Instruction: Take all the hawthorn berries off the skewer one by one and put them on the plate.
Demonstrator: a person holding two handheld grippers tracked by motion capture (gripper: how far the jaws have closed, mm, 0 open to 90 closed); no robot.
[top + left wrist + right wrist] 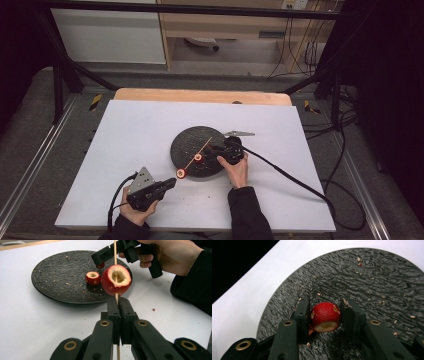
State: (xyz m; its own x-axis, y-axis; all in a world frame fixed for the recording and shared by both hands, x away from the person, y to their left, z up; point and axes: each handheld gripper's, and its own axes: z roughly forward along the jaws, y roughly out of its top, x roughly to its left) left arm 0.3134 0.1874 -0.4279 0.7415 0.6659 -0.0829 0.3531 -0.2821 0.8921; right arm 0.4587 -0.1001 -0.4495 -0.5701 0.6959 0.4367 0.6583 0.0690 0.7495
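My left gripper [117, 302] [170, 184] is shut on a thin wooden skewer [115, 252] that slants up over the black plate [195, 137]. A cored red fruit [116, 280] [181, 173] is threaded on the skewer just beyond the jaws. My right gripper [325, 312] [105, 255] is low on the plate, open, its jaws on either side of a small red fruit [325, 316]. The left jaw touches that fruit and a gap shows at the right jaw. A second cored red fruit [93, 278] [198, 158] lies loose on the plate beside the skewer.
The black plate [374, 277] sits mid-table on a white sheet [125, 150] and carries scattered crumbs. Cables trail from both grippers across the sheet. A wooden table edge [200, 95] shows at the back. A hand and dark sleeve [190, 277] hold the right gripper.
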